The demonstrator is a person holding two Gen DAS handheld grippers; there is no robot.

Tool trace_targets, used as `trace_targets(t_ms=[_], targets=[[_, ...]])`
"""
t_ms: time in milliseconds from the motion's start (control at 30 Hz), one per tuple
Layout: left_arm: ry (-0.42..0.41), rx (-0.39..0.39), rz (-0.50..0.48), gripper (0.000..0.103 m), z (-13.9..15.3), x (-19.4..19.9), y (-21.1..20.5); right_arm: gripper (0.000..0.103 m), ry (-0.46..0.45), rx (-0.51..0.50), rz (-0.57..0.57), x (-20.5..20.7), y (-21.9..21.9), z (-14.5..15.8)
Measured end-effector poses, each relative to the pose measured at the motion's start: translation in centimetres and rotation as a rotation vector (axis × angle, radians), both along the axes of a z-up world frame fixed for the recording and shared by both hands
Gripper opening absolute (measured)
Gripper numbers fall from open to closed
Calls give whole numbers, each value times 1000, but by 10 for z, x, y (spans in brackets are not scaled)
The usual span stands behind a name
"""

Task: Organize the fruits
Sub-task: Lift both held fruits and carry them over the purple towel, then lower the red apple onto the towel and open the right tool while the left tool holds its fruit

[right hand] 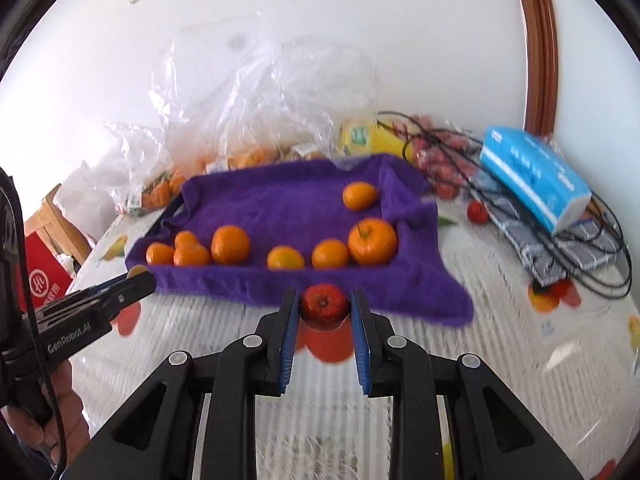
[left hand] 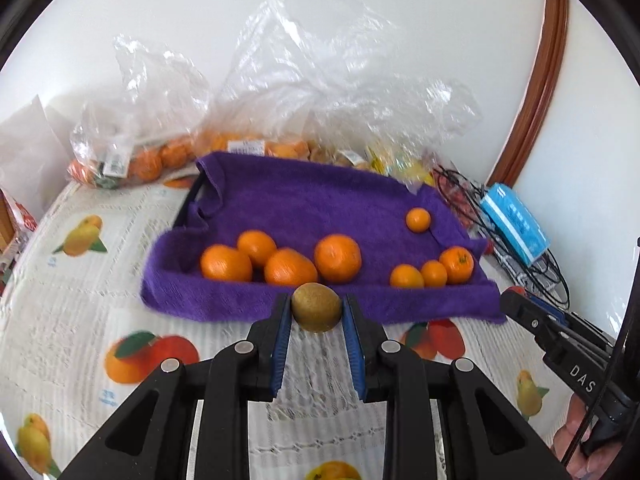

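Note:
My left gripper (left hand: pixel 316 312) is shut on a brown kiwi (left hand: pixel 316 307), held just in front of a tray lined with a purple towel (left hand: pixel 304 200). Several oranges (left hand: pixel 337 258) lie in the tray, larger ones at left, small ones (left hand: pixel 434 274) at right. My right gripper (right hand: pixel 325 308) is shut on a small red apple (right hand: pixel 324 304), also just before the purple tray (right hand: pixel 280 200) with its oranges (right hand: pixel 372 241). The right gripper shows at the right edge of the left wrist view (left hand: pixel 516 304); the left gripper shows at the left of the right wrist view (right hand: pixel 138 278).
Clear plastic bags (left hand: pixel 280 80) of oranges and other fruit stand behind the tray against the white wall. A blue tissue pack (right hand: pixel 532 176), black cables (right hand: pixel 592 264), a small red fruit (right hand: pixel 477 212) and a bag of red fruits (right hand: pixel 440 160) lie right. The fruit-print tablecloth (left hand: pixel 80 300) covers the table.

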State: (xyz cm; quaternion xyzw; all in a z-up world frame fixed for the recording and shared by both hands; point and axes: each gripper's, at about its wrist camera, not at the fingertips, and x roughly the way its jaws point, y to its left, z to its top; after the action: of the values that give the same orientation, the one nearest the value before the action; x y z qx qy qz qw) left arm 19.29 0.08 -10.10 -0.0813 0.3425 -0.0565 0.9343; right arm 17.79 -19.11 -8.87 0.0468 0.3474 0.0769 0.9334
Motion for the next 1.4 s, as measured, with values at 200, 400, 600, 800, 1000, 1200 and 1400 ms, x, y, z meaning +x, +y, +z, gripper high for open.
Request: trace_targets(t_ms=[200, 400, 600, 800, 1000, 1200, 1400], targets=[[-39, 3, 43, 25, 20, 18, 13, 25, -54, 19, 21, 25, 15, 26], [-60, 11, 61, 25, 24, 38, 22, 25, -85, 15, 35, 49, 27, 38], [-36, -22, 89, 25, 2, 48, 37, 25, -42, 41, 42, 67, 28, 7], [4, -29, 100, 25, -12, 54, 43, 25, -7, -5, 29, 74, 28, -13], [1, -24, 96, 25, -13, 52, 40, 25, -14, -9, 11, 74, 25, -15], [6, -35, 99, 25, -14, 53, 41, 25, -34, -34, 12, 71, 28, -15], [12, -37, 99, 25, -15, 54, 42, 25, -22, -42, 19, 73, 31, -19]])
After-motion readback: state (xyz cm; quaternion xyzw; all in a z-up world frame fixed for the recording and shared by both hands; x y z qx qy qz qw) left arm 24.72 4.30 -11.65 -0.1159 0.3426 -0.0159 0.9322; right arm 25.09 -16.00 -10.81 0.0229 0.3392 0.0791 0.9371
